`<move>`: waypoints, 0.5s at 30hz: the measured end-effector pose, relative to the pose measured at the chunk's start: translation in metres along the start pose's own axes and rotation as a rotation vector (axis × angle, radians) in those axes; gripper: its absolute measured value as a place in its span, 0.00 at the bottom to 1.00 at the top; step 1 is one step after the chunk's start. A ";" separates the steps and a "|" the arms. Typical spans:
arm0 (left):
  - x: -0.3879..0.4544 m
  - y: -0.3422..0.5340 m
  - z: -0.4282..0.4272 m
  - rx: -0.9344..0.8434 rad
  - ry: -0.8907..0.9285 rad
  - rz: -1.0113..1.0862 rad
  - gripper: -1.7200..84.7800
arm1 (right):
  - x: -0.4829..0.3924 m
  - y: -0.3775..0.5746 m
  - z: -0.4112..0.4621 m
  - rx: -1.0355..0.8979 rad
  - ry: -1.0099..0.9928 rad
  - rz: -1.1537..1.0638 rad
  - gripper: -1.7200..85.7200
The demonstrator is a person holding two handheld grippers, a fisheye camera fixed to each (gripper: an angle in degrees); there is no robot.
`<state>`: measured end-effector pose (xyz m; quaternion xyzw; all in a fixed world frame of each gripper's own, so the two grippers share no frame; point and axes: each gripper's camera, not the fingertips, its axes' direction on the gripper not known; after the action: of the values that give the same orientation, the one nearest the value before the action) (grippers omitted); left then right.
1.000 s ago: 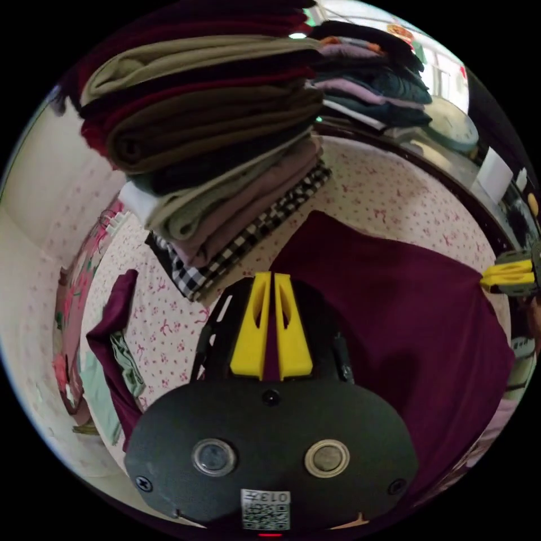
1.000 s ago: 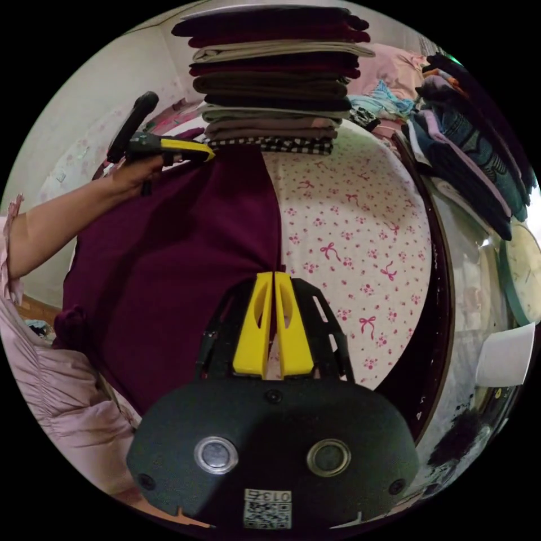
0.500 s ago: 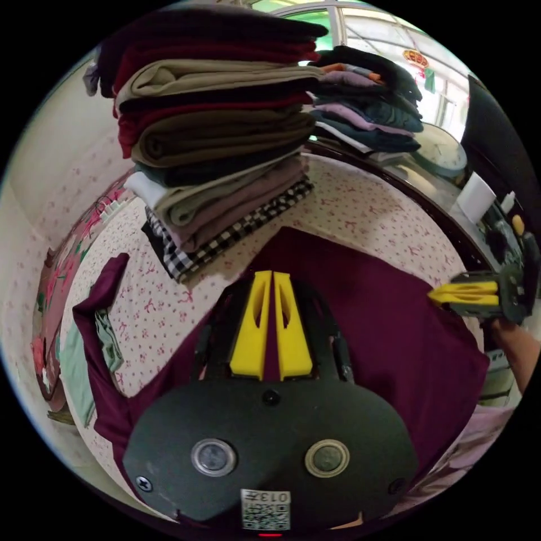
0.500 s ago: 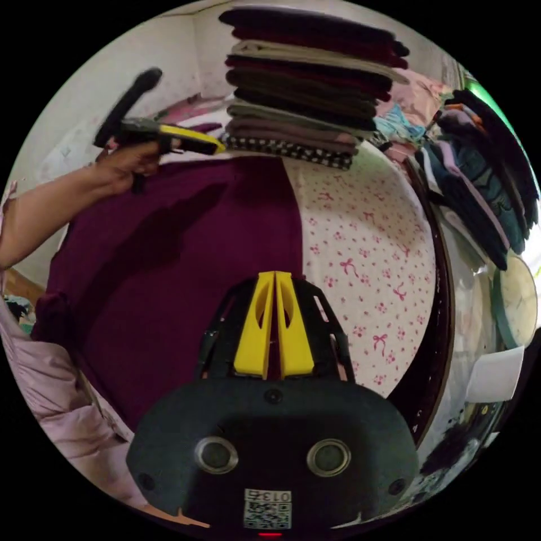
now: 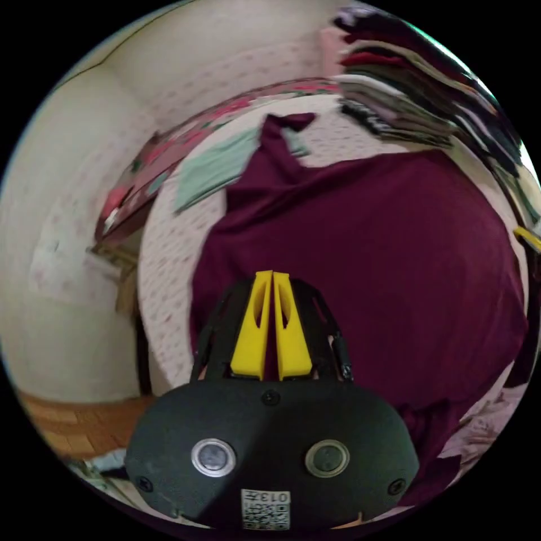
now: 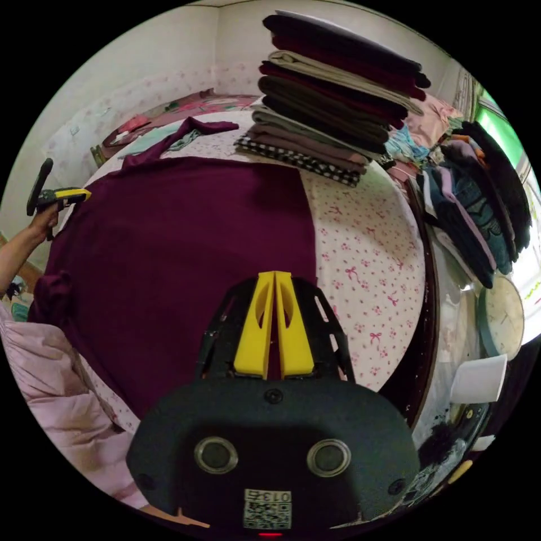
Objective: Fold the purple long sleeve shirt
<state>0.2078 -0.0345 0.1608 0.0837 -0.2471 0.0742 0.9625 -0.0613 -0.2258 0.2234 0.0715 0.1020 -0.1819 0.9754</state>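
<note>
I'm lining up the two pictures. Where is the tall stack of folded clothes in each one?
Left gripper view: the stack sits at the upper right, blurred, beyond the purple shirt.
Right gripper view: the stack stands at top centre, past the shirt's far edge.
Shared landmark: the shirt's sleeve stretched over a pale green garment.

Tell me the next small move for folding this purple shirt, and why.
Probably lower both grippers to lay the shirt flat on the bed. The left gripper and right gripper are each shut on an edge with the cloth stretched wide between them, and one sleeve trails unfolded.
</note>
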 end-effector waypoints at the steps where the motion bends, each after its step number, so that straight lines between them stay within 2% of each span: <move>1: -0.030 0.016 -0.003 -0.017 -0.025 -0.097 0.02 | -0.012 -0.004 0.002 0.005 -0.032 -0.017 0.02; 5: -0.105 0.066 -0.006 -0.059 -0.029 -0.383 0.02 | -0.059 -0.022 0.008 0.003 -0.111 -0.119 0.02; 7: -0.126 0.083 0.001 -0.059 0.087 -0.442 0.04 | -0.076 -0.029 0.014 -0.013 -0.148 -0.153 0.02; 12: -0.095 0.068 0.018 -0.063 0.114 -0.247 0.07 | -0.113 -0.044 0.031 -0.039 -0.206 -0.188 0.02; 15: -0.072 0.062 0.039 -0.140 0.020 -0.127 0.03 | -0.129 -0.052 0.049 -0.086 -0.226 -0.197 0.02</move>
<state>0.1161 0.0108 0.1671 0.0310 -0.2361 -0.0034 0.9712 -0.1893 -0.2383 0.2946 -0.0017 0.0060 -0.2790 0.9603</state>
